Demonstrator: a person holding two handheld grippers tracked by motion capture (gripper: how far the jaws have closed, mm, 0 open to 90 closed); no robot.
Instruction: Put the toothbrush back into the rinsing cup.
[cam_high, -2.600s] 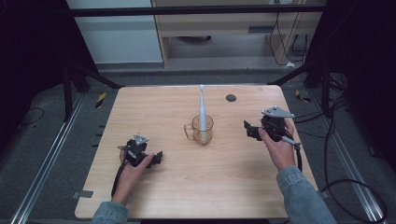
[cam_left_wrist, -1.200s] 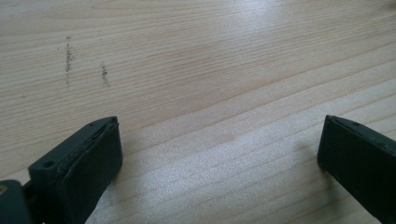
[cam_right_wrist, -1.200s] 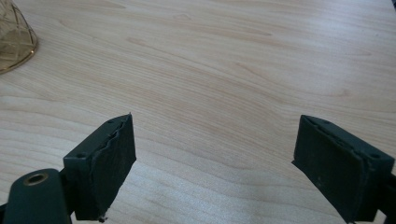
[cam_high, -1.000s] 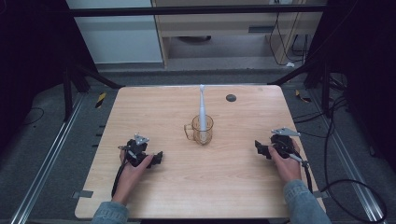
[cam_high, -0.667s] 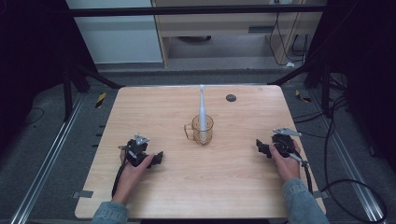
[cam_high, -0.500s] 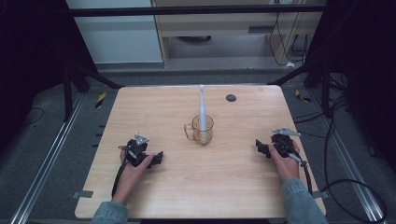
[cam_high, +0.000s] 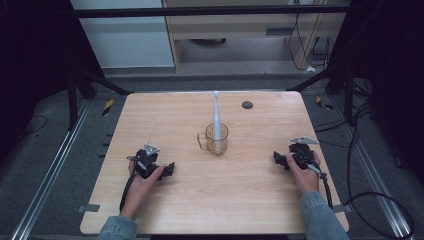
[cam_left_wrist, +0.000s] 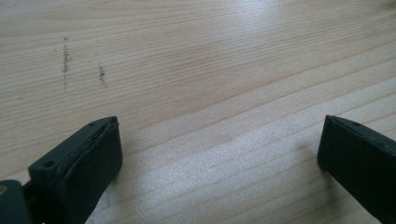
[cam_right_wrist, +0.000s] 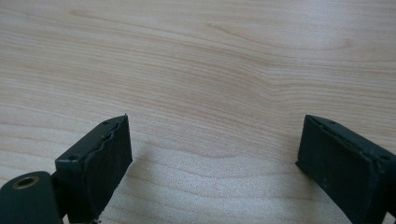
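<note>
A clear amber mug (cam_high: 217, 139) stands near the middle of the wooden table (cam_high: 165, 115), its handle to the left. A white-grey toothbrush (cam_high: 216, 111) stands upright in it. My left gripper (cam_high: 169, 170) rests on the table at the front left, open, with bare wood between its jaws in the left gripper view (cam_left_wrist: 219, 154). My right gripper (cam_high: 278, 159) rests at the front right, also open, over bare wood (cam_right_wrist: 215, 154). Both lie well apart from the mug.
A small dark round disc (cam_high: 247, 105) lies near the far right of the table. Black frame bars and cables surround the table. Faint grey scuff marks (cam_left_wrist: 65, 60) show on the wood ahead of the left gripper.
The right gripper came down from a raised spot beside the mug and toward the front right edge, where it now rests. The left gripper stayed put.
</note>
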